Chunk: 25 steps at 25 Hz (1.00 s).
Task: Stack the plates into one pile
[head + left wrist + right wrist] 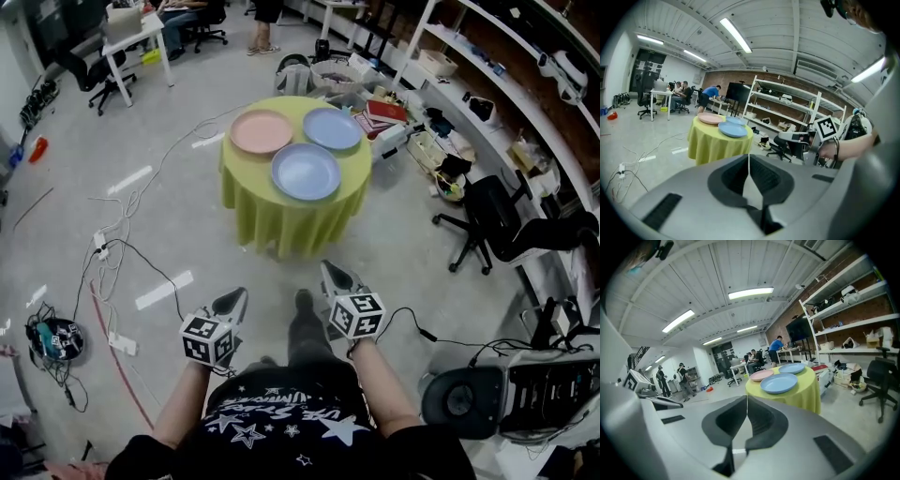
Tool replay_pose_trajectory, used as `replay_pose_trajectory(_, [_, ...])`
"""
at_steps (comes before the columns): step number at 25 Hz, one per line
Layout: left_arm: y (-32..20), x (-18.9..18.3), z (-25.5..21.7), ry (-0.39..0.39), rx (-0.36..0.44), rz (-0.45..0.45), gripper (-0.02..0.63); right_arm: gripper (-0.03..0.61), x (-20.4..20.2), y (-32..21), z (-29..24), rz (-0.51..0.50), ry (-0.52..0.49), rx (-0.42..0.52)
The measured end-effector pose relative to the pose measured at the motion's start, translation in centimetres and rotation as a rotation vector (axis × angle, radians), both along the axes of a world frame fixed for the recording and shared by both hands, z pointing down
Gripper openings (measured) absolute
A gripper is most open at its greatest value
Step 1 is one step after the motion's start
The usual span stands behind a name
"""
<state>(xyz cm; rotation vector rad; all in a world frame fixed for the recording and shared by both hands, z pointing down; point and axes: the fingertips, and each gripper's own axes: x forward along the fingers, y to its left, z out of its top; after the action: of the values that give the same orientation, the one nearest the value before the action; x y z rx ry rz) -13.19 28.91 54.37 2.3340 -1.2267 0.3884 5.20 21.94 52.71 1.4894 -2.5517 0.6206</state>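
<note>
Three plates lie side by side on a round table with a yellow-green cloth: a pink plate at the back left, a blue plate at the back right, and a nearer blue plate. My left gripper and right gripper are held near my body, well short of the table. Both are shut and empty. In the left gripper view the table stands ahead with the plates on it; the right gripper view shows the near blue plate and the pink plate.
Cables trail over the floor to the left. An office chair and shelving with clutter line the right side. Boxes and books sit behind the table. People work at desks far off.
</note>
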Motion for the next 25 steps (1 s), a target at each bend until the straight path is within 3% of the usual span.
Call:
replay_pose_trajectory(6, [-4.9, -0.6, -0.6, 0.015, 0.007, -0.054, 0.023, 0.015, -0.8, -5.5, -0.2, -0.02, -0.025, -0.003])
replay_pose_trajectory(16, [-14.5, 0.7, -1.4, -0.035, 0.03, -0.067, 0.023, 0.017, 1.0, -15.3, 0.0, -0.028, -0.063, -0.015])
replay_pose_trajectory(21, [-17.9, 2.6, -1.3, 0.013, -0.002, -0.1, 0.023, 0.017, 2.4, -19.6, 0.0, -0.04, -0.082, -0.025])
replay_pose_trajectory(25, [-19.9, 3.8, -0.8, 0.0, -0.03, -0.099, 0.023, 0.017, 3.2, -22.6, -0.3, -0.045, -0.095, -0.027])
